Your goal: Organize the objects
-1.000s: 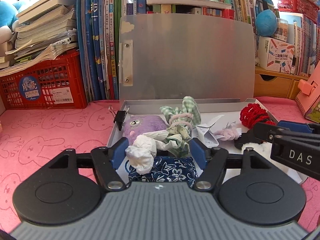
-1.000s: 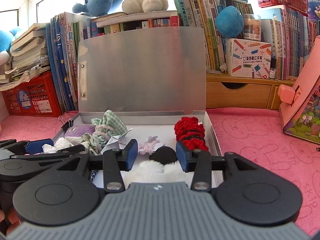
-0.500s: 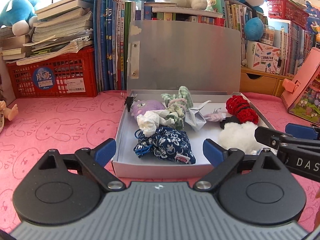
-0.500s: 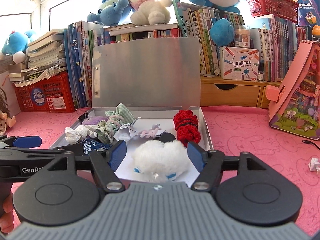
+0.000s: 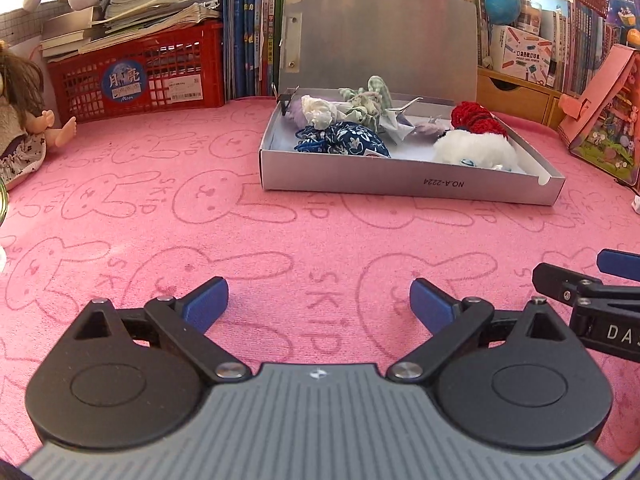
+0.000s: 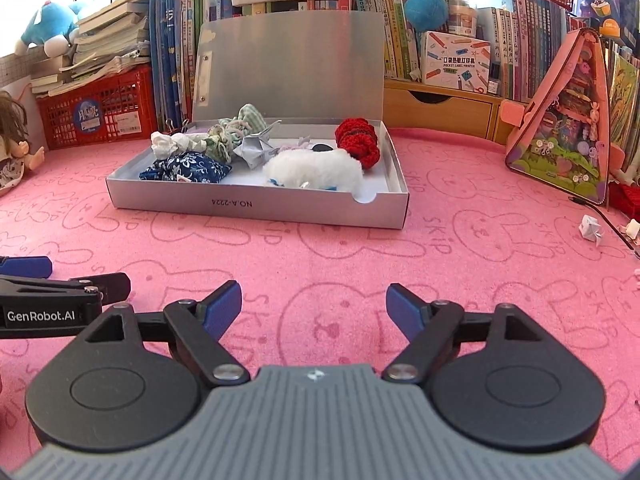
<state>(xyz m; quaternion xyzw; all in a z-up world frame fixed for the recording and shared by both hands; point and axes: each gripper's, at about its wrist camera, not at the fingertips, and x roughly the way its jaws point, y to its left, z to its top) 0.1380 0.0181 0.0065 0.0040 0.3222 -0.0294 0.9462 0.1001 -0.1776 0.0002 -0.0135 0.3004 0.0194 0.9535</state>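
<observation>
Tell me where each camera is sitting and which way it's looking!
Left wrist: sits on the left gripper, looking forward and down over the pink mat at the grey box; its jaws are opening, empty, and the right gripper pokes in.
Right wrist: sits on the right gripper, facing the same box; its empty jaws are opening too.
Both share the box, white plush, and bookshelf.

Bright backlight — fisheye-warped edges

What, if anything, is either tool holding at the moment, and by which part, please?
Nothing is held. The left tool and the right tool are both opening over bare pink mat, with nothing between their jaws.
</observation>
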